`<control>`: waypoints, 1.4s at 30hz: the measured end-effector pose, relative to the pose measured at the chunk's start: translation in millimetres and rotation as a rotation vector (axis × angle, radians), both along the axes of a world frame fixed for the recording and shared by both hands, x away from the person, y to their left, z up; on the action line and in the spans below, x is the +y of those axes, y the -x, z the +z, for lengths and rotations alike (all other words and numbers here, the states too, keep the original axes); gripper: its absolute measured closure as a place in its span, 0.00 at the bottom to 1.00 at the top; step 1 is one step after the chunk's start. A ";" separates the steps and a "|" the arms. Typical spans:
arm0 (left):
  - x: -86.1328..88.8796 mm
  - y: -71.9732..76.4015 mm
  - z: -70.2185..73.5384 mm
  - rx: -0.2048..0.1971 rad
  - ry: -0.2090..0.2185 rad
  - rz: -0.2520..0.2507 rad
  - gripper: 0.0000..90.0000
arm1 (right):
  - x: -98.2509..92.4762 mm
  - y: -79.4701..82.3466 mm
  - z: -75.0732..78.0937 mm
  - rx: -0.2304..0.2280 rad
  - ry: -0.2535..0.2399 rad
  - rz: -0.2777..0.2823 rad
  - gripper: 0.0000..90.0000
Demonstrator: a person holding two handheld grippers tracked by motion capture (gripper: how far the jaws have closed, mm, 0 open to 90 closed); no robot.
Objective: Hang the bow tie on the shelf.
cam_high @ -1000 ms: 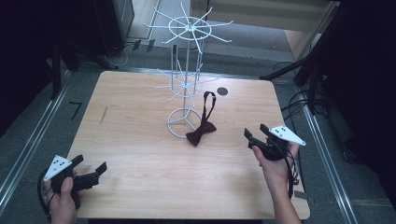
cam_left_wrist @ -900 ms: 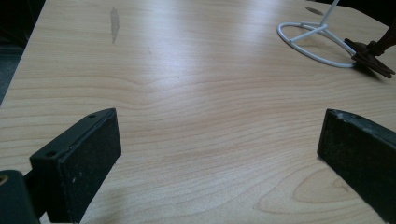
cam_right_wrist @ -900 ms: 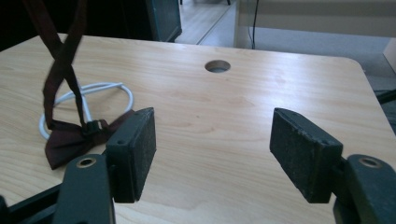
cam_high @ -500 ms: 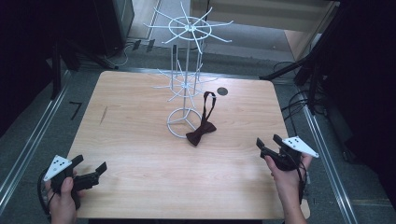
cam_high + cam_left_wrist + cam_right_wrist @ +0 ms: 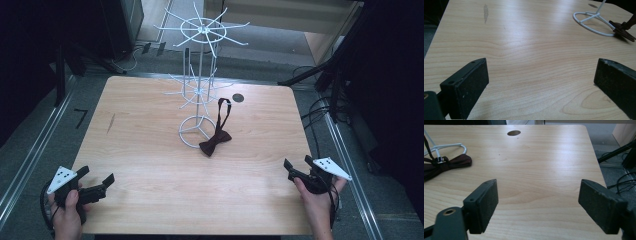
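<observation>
At mid-desk (image 5: 150,165) the bow tie (image 5: 216,142) lies against the wire stand (image 5: 197,131), well apart from both grippers: left gripper (image 5: 95,186) jaws released, right gripper (image 5: 298,169) jaws just opening, empty.

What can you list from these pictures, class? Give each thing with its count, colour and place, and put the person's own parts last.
Table: one, light wood, under everything else.
Wire stand: one, white, upright at the middle of the table toward the far edge, with a ring foot.
Bow tie: one, dark brown, lying against the near right of the stand's ring foot, its strap running up toward the far edge.
Round hole: one, dark, in the table right of the stand.
Smudge: one, grey, on the left half of the table.
Left gripper: one, black, at the near left corner, jaws open and empty.
Right gripper: one, black, at the near right edge, jaws just opening, nothing between them.
</observation>
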State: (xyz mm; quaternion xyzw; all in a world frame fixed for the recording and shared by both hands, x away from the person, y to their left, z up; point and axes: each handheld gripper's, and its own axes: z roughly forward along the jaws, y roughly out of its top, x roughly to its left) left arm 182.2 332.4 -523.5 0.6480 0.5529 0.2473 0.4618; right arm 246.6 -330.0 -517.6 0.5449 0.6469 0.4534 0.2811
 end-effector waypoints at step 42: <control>-0.1 -0.9 0.2 0.011 -0.007 -0.012 0.00 | -66.7 43.4 -33.8 0.032 -0.051 -0.106 0.01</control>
